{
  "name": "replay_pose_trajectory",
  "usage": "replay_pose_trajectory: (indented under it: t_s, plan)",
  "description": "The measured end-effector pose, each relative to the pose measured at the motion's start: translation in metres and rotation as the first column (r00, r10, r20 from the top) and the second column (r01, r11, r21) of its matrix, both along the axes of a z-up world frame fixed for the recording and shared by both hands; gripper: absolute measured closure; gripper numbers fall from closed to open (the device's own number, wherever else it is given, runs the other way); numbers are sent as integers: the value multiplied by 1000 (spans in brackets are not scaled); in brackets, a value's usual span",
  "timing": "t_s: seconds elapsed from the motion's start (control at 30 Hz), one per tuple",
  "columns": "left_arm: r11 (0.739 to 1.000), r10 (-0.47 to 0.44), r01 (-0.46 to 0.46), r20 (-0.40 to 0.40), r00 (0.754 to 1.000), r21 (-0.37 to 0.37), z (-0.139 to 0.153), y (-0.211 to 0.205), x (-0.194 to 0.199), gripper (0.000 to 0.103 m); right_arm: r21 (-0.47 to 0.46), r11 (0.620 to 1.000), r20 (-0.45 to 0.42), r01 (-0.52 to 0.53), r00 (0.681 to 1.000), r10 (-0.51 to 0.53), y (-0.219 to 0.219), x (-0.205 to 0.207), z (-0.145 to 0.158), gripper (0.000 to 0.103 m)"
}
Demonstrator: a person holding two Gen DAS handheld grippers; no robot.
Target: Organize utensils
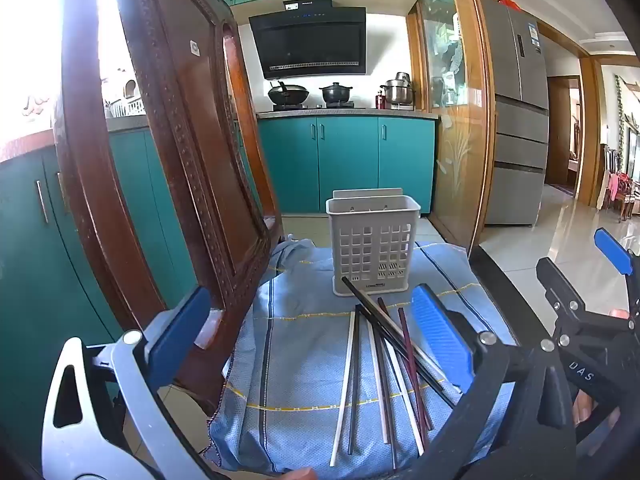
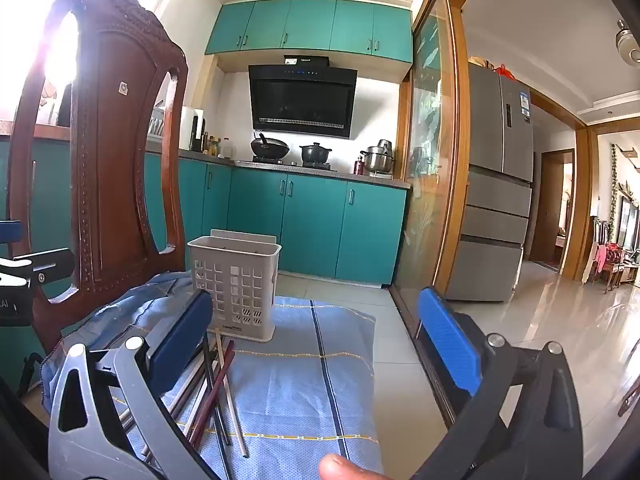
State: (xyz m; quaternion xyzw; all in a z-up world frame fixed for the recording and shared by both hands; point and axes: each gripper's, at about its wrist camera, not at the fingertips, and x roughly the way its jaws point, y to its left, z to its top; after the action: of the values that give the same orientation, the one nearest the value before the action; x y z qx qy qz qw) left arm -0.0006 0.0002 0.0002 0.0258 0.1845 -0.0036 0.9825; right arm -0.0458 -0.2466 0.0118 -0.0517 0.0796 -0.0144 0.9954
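A white perforated utensil holder [image 1: 373, 245] stands upright at the far end of a blue cloth [image 1: 304, 364]; it also shows in the right wrist view [image 2: 237, 286]. Several chopsticks [image 1: 382, 364], black, white and dark red, lie loose and crossed on the cloth in front of the holder; they show too in the right wrist view [image 2: 216, 388]. My left gripper [image 1: 310, 334] is open and empty above the chopsticks. My right gripper [image 2: 316, 344] is open and empty above the cloth, right of the chopsticks; it shows at the right of the left wrist view [image 1: 612, 252].
A carved wooden chair back [image 1: 172, 152] rises close on the left of the cloth, also in the right wrist view [image 2: 108, 152]. Teal kitchen cabinets [image 1: 344, 160], a stove with pots and a grey fridge [image 1: 516, 128] stand beyond. Tiled floor lies to the right.
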Motion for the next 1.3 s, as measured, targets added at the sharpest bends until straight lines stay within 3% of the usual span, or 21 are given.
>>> replay_pose_trajectory:
  t_s: [1.3]
  plan:
    - [1000, -3, 3, -10, 1000, 4, 0, 1, 0, 3, 12, 1000, 8, 2, 1000, -2, -3, -2, 1, 3]
